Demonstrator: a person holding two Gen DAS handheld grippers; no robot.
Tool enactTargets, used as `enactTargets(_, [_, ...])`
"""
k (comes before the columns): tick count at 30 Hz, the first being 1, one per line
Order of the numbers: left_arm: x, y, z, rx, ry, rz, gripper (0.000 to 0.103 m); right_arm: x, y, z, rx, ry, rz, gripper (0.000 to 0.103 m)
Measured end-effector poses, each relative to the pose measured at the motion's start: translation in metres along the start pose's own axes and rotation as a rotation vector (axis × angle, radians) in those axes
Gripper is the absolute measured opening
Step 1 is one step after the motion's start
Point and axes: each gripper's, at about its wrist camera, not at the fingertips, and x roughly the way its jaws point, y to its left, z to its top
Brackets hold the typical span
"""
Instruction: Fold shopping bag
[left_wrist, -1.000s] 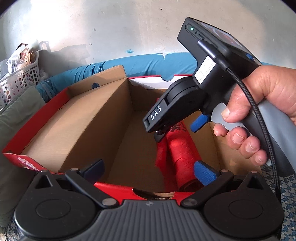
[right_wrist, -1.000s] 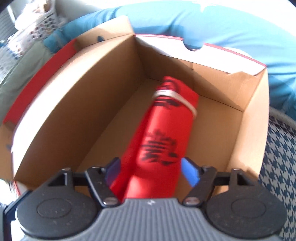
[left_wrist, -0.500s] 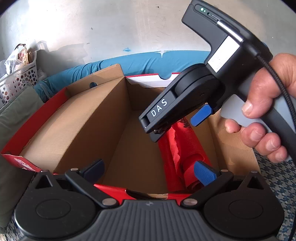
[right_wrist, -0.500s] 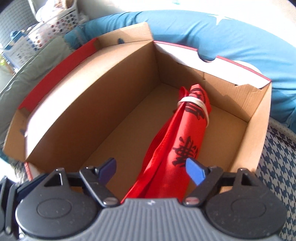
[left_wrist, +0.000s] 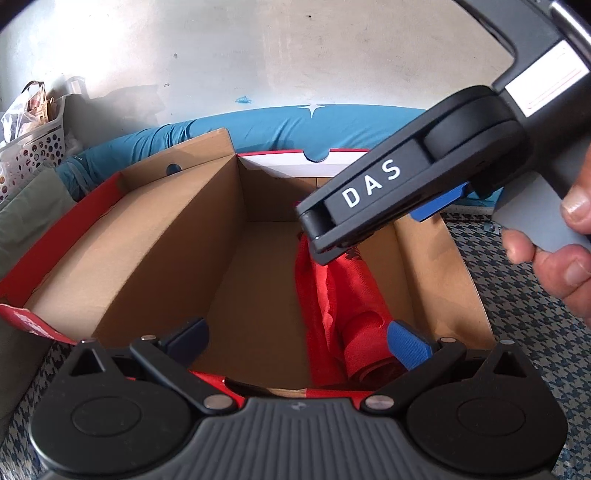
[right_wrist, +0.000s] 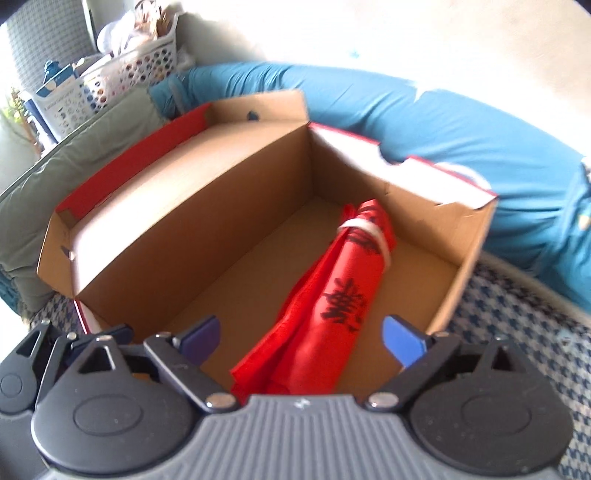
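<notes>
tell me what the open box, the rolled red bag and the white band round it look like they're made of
Open box: corrugated cardboard, matte brown inside, printed red outside; creased flaps and raw cut edges show it.
Rolled red bag: thin, slightly shiny sheet with black print, crinkled in soft folds; non-woven fabric or plastic, hard to tell.
White band: probably a rubber band, as it cinches the roll tightly.

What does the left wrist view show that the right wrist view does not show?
Only the left wrist view shows the right tongs from outside, marked DAS, and the hand holding them. Only the right wrist view shows the white band and black print on the red bag, and the right tongs opening, nothing between them. Both show the cardboard box with the bag lying inside.
</notes>
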Motion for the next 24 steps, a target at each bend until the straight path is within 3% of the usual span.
enactTargets(8, [0.001, -0.019, 0.004, 0.038, 0.002, 0.006, 0.103, -0.038, 0.002, -0.018, 0.01, -0.11, -0.064, 0.096])
enactTargets(14, [0.0, -0.029, 0.008, -0.003, -0.003, 0.032, 0.103, -0.053, -0.012, -0.026, 0.01, -0.15, -0.108, 0.102])
enactTargets(24, [-0.004, -0.052, 0.014, 0.0, -0.022, 0.035, 0.103, -0.06, -0.039, -0.03, 0.062, -0.141, -0.112, 0.103])
